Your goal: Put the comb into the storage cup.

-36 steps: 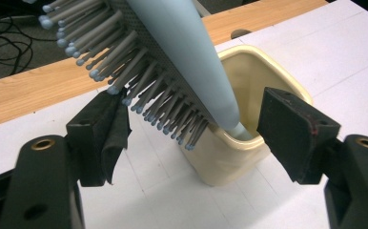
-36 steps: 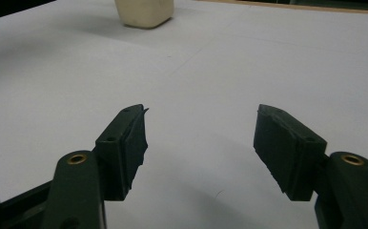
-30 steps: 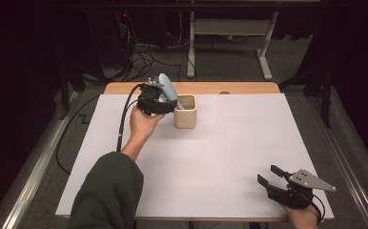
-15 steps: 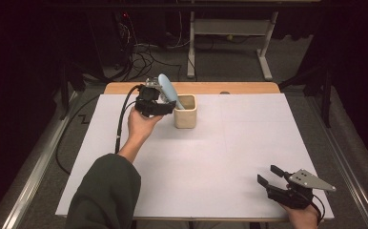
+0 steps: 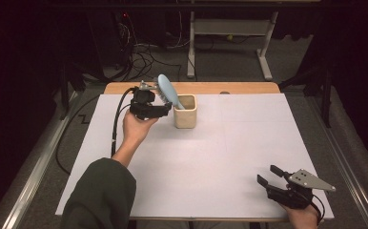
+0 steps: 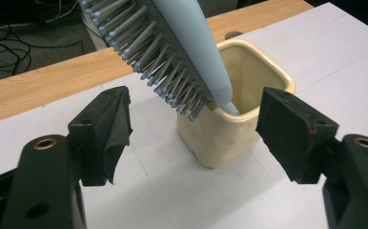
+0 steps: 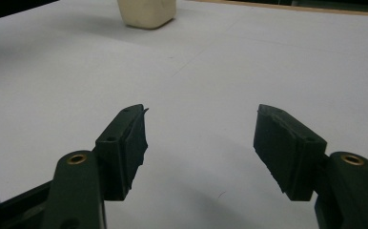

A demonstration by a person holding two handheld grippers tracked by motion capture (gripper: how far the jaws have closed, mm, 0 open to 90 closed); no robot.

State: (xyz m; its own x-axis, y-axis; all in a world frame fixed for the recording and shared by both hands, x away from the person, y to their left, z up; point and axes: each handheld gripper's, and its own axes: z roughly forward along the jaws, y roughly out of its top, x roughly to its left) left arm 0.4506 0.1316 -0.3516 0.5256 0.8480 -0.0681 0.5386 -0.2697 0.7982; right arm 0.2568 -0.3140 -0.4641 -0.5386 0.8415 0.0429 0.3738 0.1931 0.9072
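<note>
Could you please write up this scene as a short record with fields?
surface: white paper-covered table with a wooden far edge
holder: cream square ceramic cup, upright near the far edge
tool: light blue plastic hairbrush, handle down in the cup, head leaning out over the rim
left gripper: open, beside the cup, fingers apart from the brush
right gripper: open, nothing between its fingers, low over the near right corner
</note>
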